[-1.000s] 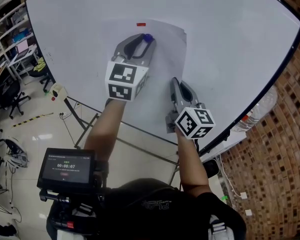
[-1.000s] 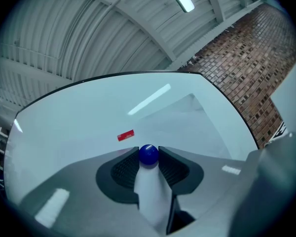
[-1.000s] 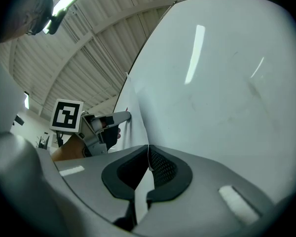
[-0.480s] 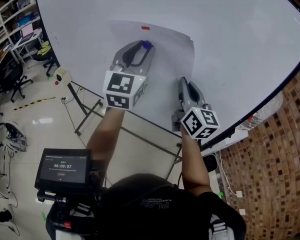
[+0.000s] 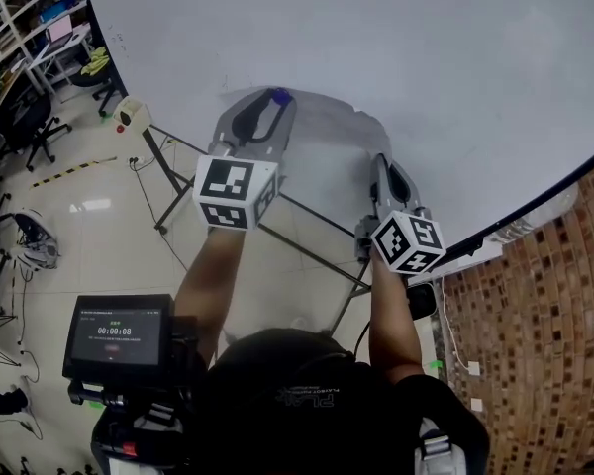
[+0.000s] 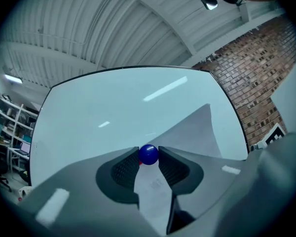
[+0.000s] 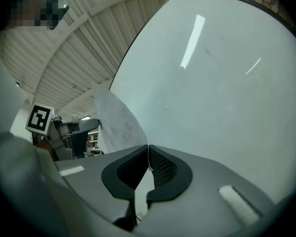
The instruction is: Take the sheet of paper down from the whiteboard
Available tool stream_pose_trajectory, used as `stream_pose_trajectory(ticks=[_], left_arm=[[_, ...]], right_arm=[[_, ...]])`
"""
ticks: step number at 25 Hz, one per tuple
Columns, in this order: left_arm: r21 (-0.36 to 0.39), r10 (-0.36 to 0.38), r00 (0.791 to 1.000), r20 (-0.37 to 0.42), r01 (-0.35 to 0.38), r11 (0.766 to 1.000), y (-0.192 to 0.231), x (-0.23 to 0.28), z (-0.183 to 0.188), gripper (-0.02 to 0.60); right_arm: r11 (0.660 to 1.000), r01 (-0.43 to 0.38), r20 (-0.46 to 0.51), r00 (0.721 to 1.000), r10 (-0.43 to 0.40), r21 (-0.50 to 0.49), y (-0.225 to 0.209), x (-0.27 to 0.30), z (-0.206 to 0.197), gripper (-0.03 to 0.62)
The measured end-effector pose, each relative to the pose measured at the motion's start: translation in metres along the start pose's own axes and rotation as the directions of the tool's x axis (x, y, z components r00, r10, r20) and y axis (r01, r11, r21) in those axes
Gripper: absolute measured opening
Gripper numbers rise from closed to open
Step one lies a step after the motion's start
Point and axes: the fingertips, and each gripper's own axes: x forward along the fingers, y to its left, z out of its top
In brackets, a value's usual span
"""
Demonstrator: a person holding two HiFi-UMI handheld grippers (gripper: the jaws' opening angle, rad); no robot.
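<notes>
The sheet of paper (image 5: 329, 139) hangs in front of the whiteboard (image 5: 426, 38), bowed between both grippers. My right gripper (image 5: 379, 162) is shut on the sheet's right edge; in the right gripper view the paper (image 7: 116, 125) rises out of the closed jaws, curling left. My left gripper (image 5: 274, 98) holds a blue ball magnet (image 5: 277, 95) at its tips, over the sheet's upper left part. In the left gripper view the blue magnet (image 6: 148, 154) sits pressed between both pads, with the paper (image 6: 197, 130) behind and below. A red speck shows just behind the ball.
The whiteboard's stand legs (image 5: 307, 216) cross below the grippers. A brick wall (image 5: 535, 344) rises at the right. A screen unit (image 5: 117, 334) is at the person's chest. Office chairs (image 5: 25, 127) and shelves stand at the far left.
Both grippers have sunk down the board, taking the sheet and the blue magnet with them. The red magnet seen at the sheet's top edge earlier is out of the head view.
</notes>
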Motion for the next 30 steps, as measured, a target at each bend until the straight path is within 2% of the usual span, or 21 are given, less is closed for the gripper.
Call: stream_pose_trajectory(ticks=[8,14,19,26,30], left_arm=[[-0.022,0.084,0.996,0.013,-0.083,0.996,0.034,-0.064,0.012,0.123],[-0.043,0.052,0.998,-0.047,-0.054,0.998,0.019,-0.086,-0.019,0.123],[-0.057,0.026,0.996,-0.09,-0.031,0.998,0.006,-0.093,-0.041,0.123],[-0.041,0.013,0.994,-0.104,-0.018,0.999,-0.002,-0.086,-0.048,0.123],[-0.028,0.034,0.993,-0.11,-0.038,0.999,0.003,-0.085,-0.047,0.123]], right_arm=[[0.998,0.044,-0.015,0.999,-0.045,-0.048,0.028,-0.024,-0.012,0.014],[0.997,0.043,-0.035,0.998,-0.046,-0.068,0.046,-0.039,-0.028,0.014],[0.99,0.03,-0.05,0.998,-0.037,-0.137,0.064,-0.046,-0.033,0.014],[0.983,-0.005,-0.069,0.998,-0.008,-0.186,0.077,-0.033,-0.036,0.014],[0.98,-0.013,-0.082,0.997,-0.004,-0.2,0.081,-0.027,-0.036,0.014]])
